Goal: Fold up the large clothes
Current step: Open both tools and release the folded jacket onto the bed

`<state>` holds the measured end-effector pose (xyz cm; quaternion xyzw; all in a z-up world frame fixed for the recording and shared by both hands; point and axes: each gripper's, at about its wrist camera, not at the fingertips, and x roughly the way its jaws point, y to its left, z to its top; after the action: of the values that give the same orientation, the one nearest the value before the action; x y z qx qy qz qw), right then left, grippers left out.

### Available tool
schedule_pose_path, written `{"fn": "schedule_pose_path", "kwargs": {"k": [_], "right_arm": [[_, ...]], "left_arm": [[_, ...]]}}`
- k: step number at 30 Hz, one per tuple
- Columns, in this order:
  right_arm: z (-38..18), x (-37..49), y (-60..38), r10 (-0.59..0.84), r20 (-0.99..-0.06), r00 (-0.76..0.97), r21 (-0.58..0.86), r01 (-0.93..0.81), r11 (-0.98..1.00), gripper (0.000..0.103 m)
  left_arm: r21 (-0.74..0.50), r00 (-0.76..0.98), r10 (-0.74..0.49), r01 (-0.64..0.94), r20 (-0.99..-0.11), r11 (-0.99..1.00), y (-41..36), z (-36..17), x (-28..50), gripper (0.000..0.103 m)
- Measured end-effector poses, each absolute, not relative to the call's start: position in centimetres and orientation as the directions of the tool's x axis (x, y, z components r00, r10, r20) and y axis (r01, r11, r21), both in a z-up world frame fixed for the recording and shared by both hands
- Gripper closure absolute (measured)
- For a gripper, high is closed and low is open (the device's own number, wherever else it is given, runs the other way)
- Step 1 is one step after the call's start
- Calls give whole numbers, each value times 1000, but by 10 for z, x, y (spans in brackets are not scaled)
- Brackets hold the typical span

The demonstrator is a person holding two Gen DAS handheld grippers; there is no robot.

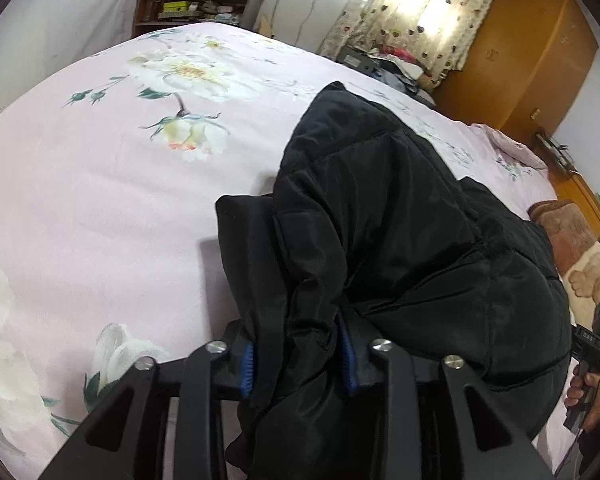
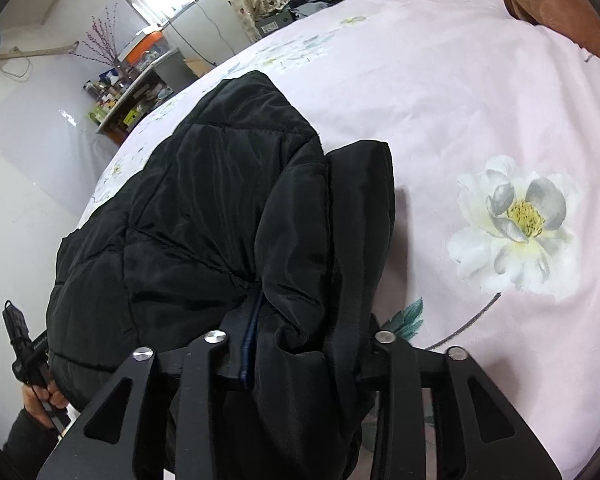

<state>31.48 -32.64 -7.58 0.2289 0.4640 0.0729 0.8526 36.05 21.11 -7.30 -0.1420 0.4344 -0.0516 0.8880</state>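
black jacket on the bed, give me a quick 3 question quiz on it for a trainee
1. True or false: the black jacket hangs from a hanger on the wardrobe.
2. Multiple choice: what sits between the fingers of the left gripper? A) nothing B) a bunch of the jacket's fabric C) a pillow
3. Short answer: in the right wrist view, what is printed on the bedsheet just right of the jacket?

Key: 1 false, it lies on the pink bedsheet. 2 B. 3 a white flower with a yellow centre.
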Motion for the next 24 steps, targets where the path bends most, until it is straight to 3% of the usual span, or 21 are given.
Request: {"fn": "schedule_pose_path", "kwargs": {"k": [5,15,24], "right_arm": [[-64,310,-331,301,-782,546,427,119,896,53],[-5,280,-326,100,-729,677,246,123,961,53],[-22,294,-293,136,-741,657,197,18,980,53]], "left_arm": [[-251,612,-159,-67,-775,966,209,-62,355,56],[-127,677,-17,-113,-736,986,204,-16,334,57],[-103,690,-67,-11,-720,995,155,-18,355,56]]}}
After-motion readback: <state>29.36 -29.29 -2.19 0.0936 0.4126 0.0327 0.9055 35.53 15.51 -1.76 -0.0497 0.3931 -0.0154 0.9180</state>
